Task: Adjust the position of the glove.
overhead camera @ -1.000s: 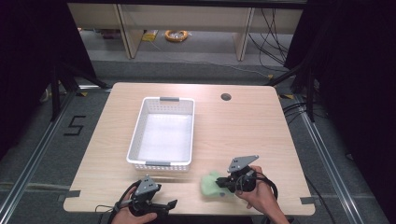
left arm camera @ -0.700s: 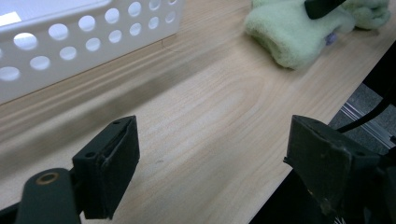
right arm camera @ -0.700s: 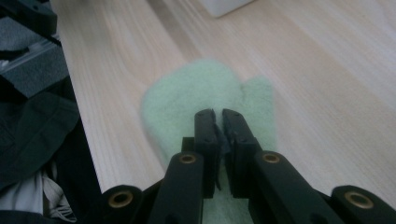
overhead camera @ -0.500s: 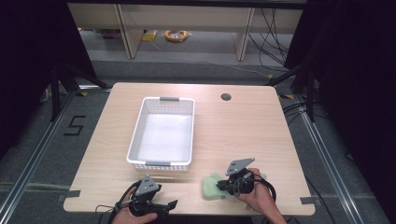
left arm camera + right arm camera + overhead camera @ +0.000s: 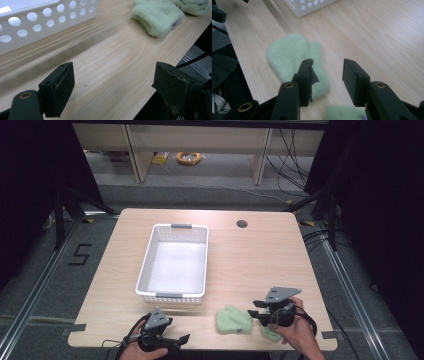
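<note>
Lying just ahead of right gripper (image 5: 327, 75), green mitten (image 5: 294, 60); jaws just opened, nothing between

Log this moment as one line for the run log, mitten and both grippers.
right gripper: jaws just opened, nothing between | green mitten: flat on table, released | left gripper: open, idle | white basket: empty

Light wooden table (image 5: 260, 255) on grey floor (image 5: 45, 270), wooden shelving (image 5: 200, 140) behind.

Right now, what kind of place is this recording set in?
Most likely a lab recording station, not a home: a bare wooden table ringed by black curtains, metal floor rails, loose cables, and a taped number on the floor.
</note>
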{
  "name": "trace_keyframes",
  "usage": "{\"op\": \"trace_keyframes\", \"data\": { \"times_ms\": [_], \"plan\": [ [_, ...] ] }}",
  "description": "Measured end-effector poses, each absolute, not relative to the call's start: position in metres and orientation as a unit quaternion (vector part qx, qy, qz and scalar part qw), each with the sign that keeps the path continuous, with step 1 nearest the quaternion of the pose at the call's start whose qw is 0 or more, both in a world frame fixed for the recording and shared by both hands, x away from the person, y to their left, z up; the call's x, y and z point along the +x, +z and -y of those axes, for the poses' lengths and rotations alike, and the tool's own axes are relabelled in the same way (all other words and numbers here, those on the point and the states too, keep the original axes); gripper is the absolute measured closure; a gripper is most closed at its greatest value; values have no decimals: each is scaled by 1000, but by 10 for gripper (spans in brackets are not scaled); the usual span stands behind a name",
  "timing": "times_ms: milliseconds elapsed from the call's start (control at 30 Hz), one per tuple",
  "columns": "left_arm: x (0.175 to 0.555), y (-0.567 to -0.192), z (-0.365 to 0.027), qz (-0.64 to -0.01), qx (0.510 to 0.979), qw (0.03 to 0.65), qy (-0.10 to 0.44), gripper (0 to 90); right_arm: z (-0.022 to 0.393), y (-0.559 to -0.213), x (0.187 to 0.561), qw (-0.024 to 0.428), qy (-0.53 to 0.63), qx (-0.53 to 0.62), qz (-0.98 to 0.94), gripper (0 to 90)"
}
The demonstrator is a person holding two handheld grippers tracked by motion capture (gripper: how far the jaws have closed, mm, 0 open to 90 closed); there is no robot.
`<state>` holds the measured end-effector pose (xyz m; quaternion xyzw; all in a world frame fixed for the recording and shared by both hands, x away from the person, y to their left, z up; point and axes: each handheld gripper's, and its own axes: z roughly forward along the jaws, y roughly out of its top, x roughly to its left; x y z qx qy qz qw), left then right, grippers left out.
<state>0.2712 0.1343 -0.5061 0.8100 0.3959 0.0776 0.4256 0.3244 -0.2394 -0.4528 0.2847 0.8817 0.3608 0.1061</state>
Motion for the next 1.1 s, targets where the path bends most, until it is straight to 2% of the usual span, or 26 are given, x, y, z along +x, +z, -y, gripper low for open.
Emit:
{"op": "trace_keyframes", "data": {
  "times_ms": [200,467,533,700,1100],
  "plan": [
    [271,-506,-134,-394,813,422,74,164,272,-456,315,123,348,333,-868,618],
    [271,-505,-135,-394,814,422,73,164,290,-462,315,137,342,351,-861,628],
    [271,-505,-135,-394,814,421,72,164,294,-463,311,112,324,378,-860,631],
    [271,-505,-134,-392,815,420,73,165,303,-474,314,119,319,377,-862,635],
    [271,-506,-132,-398,810,425,73,164,300,-486,316,84,295,383,-871,625]
  ]
}}
